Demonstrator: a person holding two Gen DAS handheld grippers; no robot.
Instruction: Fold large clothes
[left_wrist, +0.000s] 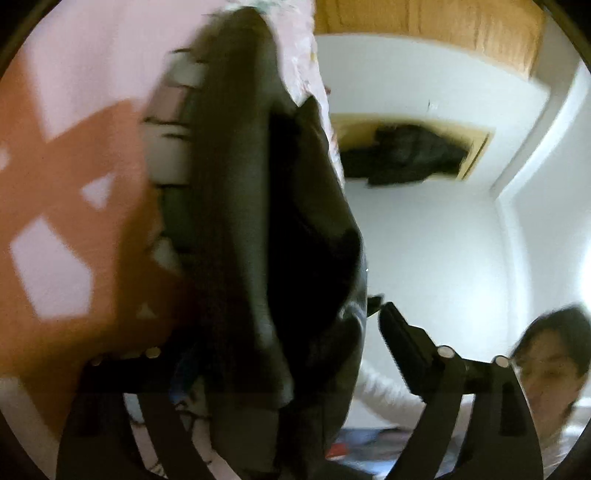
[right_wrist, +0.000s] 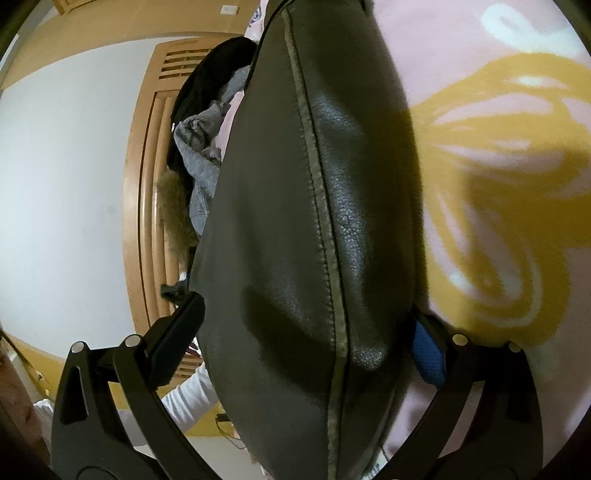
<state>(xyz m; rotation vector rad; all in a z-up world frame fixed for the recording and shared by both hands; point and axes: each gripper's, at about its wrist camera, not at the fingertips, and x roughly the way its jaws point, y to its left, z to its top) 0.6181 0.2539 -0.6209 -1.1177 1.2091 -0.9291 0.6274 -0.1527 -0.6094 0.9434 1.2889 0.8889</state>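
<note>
A dark leather jacket (right_wrist: 295, 229) with a stitched seam lies on a pink bed sheet (right_wrist: 461, 55). It fills the gap of my right gripper (right_wrist: 306, 310), which is shut on a thick fold of it; the blue pad (right_wrist: 428, 354) is partly hidden behind the leather. In the left wrist view the same dark jacket (left_wrist: 258, 221) hangs blurred between the jaws of my left gripper (left_wrist: 266, 332). Those jaws stand wide. The right finger (left_wrist: 402, 347) is just clear of the cloth and the other finger is hidden behind it. A pale striped part (left_wrist: 173, 129) shows at the jacket's edge.
A heap of other clothes (right_wrist: 203, 155), grey and black with a fur trim, lies against a wooden headboard (right_wrist: 147, 192). Another dark garment (left_wrist: 402, 155) lies across the room by a white wall (left_wrist: 424, 258). A person's white sleeve (left_wrist: 388, 398) is near the left gripper.
</note>
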